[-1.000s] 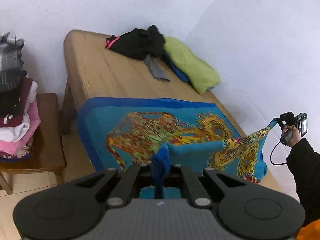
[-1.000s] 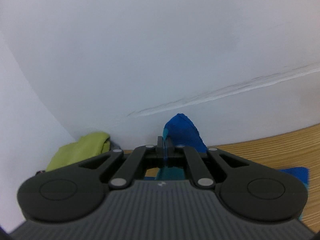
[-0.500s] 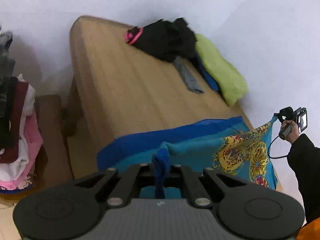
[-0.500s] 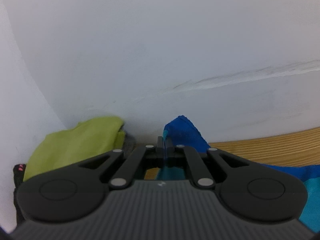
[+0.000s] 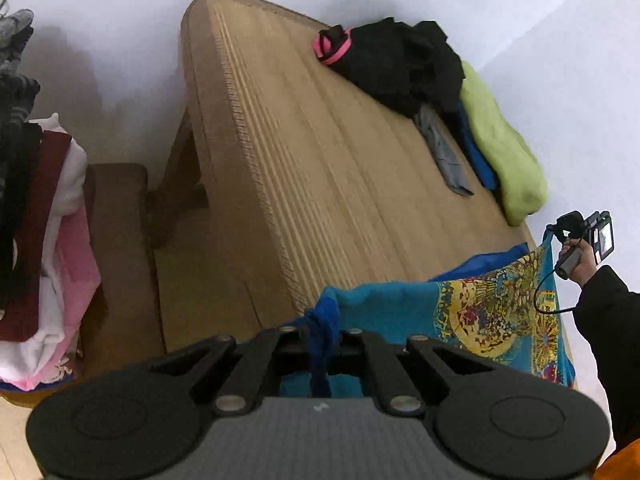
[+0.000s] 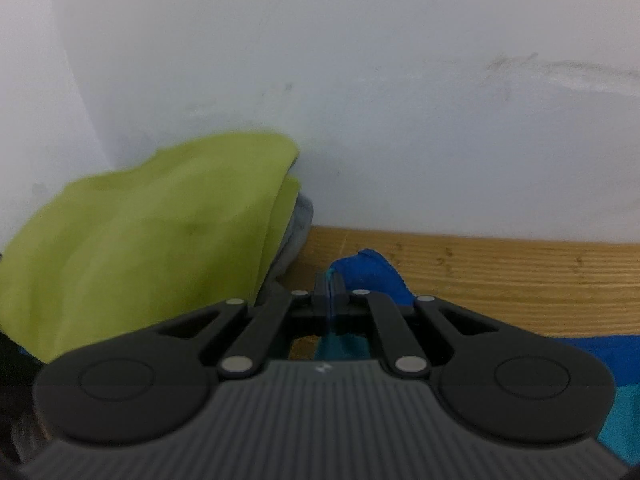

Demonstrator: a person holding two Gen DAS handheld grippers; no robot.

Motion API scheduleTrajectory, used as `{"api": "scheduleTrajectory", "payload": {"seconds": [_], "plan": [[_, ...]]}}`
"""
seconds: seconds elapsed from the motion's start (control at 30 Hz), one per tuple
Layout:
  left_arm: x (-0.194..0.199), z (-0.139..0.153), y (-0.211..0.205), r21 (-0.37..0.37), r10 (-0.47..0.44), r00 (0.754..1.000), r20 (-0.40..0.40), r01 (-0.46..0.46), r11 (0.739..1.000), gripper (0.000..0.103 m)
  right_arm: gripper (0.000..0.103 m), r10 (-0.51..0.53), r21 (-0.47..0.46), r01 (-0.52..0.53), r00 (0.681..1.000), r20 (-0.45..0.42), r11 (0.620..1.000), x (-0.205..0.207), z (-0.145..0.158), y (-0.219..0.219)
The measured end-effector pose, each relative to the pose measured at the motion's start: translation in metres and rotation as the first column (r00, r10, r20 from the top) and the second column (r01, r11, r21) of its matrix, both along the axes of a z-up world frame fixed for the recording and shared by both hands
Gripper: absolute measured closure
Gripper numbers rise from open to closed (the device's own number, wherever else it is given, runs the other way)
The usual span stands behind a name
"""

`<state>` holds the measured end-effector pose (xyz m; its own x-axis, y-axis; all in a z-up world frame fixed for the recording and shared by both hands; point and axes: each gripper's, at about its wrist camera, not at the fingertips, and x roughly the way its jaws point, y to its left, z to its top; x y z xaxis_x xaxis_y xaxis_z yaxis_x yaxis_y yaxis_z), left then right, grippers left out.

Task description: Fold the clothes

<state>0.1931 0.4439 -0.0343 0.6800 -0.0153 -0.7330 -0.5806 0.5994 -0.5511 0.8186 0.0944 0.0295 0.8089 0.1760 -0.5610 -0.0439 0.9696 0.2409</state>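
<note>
Both grippers pinching blue patterned cloth (image 5: 472,312) corners over table (image 5: 320,168)
Left gripper (image 5: 320,334), right gripper (image 6: 330,296) clamping it; handling as light, limp, slippery

Clothes stack (image 5: 36,240) cut off left; green garment (image 6: 140,240) blurred.

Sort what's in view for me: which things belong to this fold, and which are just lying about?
In the job:
- blue printed cloth
- left gripper, shut on one corner
- right gripper, shut on another corner
- table

Lying about:
- black garment
- green cloth
- grey item
- clothes stack on the side stand
</note>
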Motion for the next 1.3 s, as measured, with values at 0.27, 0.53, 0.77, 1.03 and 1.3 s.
{"api": "scheduleTrajectory", "payload": {"seconds": [0.27,0.53,0.77,1.03,1.3], "plan": [[0.016,-0.021,0.008,0.067,-0.053,0.994,-0.097,0.059,0.996,0.082,0.092,0.016,-0.047,-0.020,0.997,-0.081,0.999,0.018,-0.045,0.028],[0.012,-0.001,0.014,0.182,-0.074,0.990,-0.124,0.096,0.979,0.076,0.052,0.025,0.073,-0.022,0.999,-0.045,0.997,-0.020,0.007,0.017],[0.042,0.026,-0.025,0.231,-0.296,0.955,-0.006,0.290,0.929,0.066,0.046,0.258,-0.071,-0.267,0.958,-0.124,0.961,-0.156,0.061,-0.003],[0.091,0.012,-0.076,0.305,-0.550,0.835,-0.001,0.524,0.795,0.064,0.046,0.448,-0.246,-0.494,0.866,-0.223,0.834,-0.436,0.019,-0.007],[0.092,0.002,-0.088,0.461,-0.673,0.721,-0.165,0.660,0.594,0.064,0.043,0.226,-0.201,-0.264,0.954,-0.196,0.943,-0.623,-0.047,-0.045]]}}
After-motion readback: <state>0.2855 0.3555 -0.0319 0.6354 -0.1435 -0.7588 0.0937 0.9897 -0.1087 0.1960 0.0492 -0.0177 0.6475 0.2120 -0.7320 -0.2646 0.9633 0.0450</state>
